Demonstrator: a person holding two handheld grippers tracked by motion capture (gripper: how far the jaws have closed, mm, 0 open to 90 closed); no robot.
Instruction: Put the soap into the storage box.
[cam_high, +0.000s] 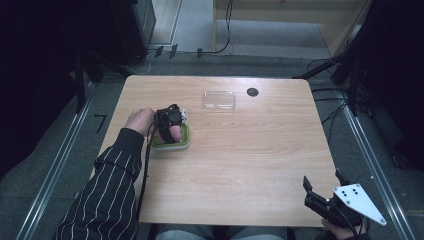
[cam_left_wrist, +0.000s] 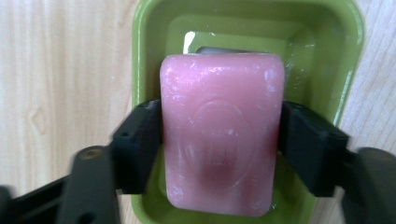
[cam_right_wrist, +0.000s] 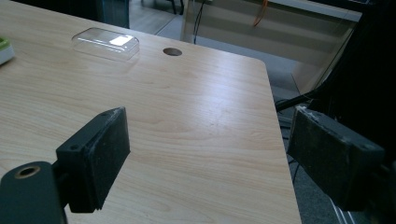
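Observation:
A pink bar of soap (cam_left_wrist: 219, 135) lies in a green soap dish (cam_left_wrist: 149, 46) on the left part of the wooden table (cam_high: 240, 160). My left gripper (cam_left_wrist: 220, 140) points down over the dish (cam_high: 184, 143) with one black pad close along each long side of the bar. The pads do not seem to squeeze it, so I read the jaws as open. From above, the hand and gripper (cam_high: 170, 131) hide most of the soap. My right gripper (cam_high: 323, 179) hovers at the table's front right corner. Its jaws stand wide apart, with nothing between them (cam_right_wrist: 205, 140).
A clear plastic lid (cam_high: 219, 99) lies at the back middle of the table, also seen ahead of the right gripper (cam_right_wrist: 106, 43). A round cable hole (cam_high: 252, 92) sits just to its right. Cables and stand legs run along the floor beyond the far edge.

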